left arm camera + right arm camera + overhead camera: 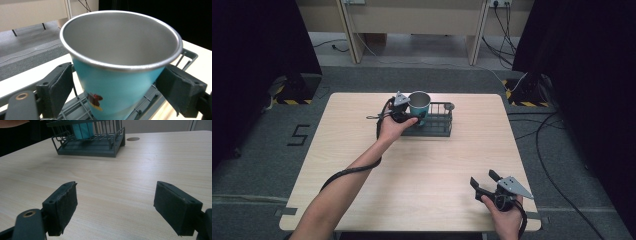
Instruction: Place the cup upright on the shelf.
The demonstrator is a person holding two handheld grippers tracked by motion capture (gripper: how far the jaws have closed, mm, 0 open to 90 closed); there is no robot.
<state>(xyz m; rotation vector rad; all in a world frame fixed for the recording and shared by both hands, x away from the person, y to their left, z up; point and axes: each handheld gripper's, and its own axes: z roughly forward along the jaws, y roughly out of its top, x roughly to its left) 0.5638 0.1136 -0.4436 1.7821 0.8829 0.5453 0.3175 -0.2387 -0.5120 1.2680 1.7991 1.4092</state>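
Observation:
A teal cup (419,106) with a bare metal rim and inside stands tilted in the left end of a dark wire rack (437,128) at the table's far middle. My left gripper (408,111) is shut on it. In the left gripper view both pads press the teal cup (117,85) just under its rim, with the rack (187,53) below and behind it. My right gripper (482,177) rests near the front right edge, open and holding nothing. The right gripper view shows the right gripper (115,202) with bare table between its jaws, and the rack (87,148) and cup (82,131) far ahead.
The light wooden table (422,175) has a small round hole (133,139) beside the rack's right end. Cables lie on the grey floor (562,150) to the right. Dark curtains hang at both sides.

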